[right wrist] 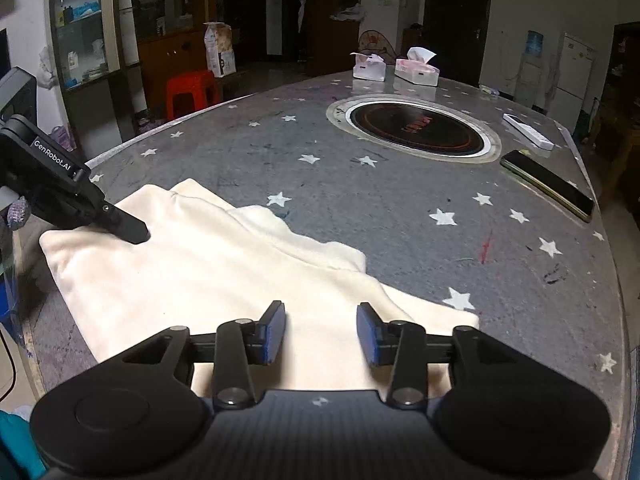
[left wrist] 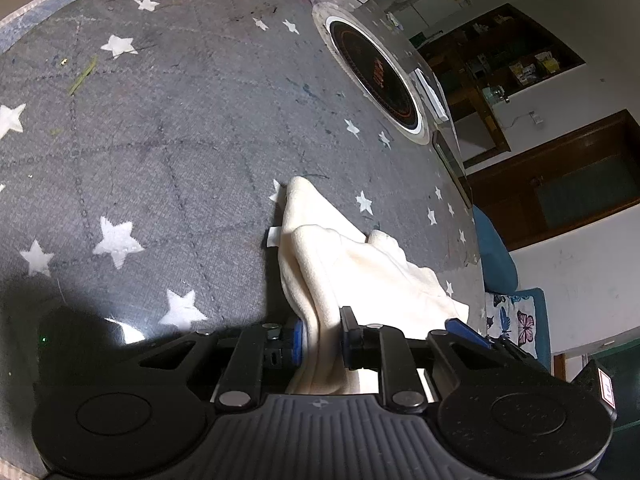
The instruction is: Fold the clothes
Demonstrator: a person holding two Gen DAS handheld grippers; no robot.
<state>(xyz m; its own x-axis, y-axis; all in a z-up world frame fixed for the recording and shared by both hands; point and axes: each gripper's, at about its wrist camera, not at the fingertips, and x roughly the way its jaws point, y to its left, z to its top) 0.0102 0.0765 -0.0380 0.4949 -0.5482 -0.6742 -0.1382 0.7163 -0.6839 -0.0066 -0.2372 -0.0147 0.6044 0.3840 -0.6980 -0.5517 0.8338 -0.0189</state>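
A cream garment (right wrist: 208, 272) lies partly folded on the grey star-patterned tablecloth (right wrist: 360, 208), near the table's front edge. My left gripper (left wrist: 322, 332) is shut on a bunched edge of the garment (left wrist: 360, 264), and the fabric rises up between its blue pads. In the right wrist view the left gripper (right wrist: 132, 232) comes in from the left, its tip on the garment's far left corner. My right gripper (right wrist: 321, 332) hovers open over the garment's near edge. Its blue pads (right wrist: 276, 332) stand apart and nothing is pinched between them.
A round black cooktop (right wrist: 416, 128) is set into the table's far middle. A dark phone (right wrist: 548, 184) and a white remote (right wrist: 528, 131) lie at the right edge. Two tissue boxes (right wrist: 416, 70) stand at the back. A red stool (right wrist: 192, 92) stands beyond the table.
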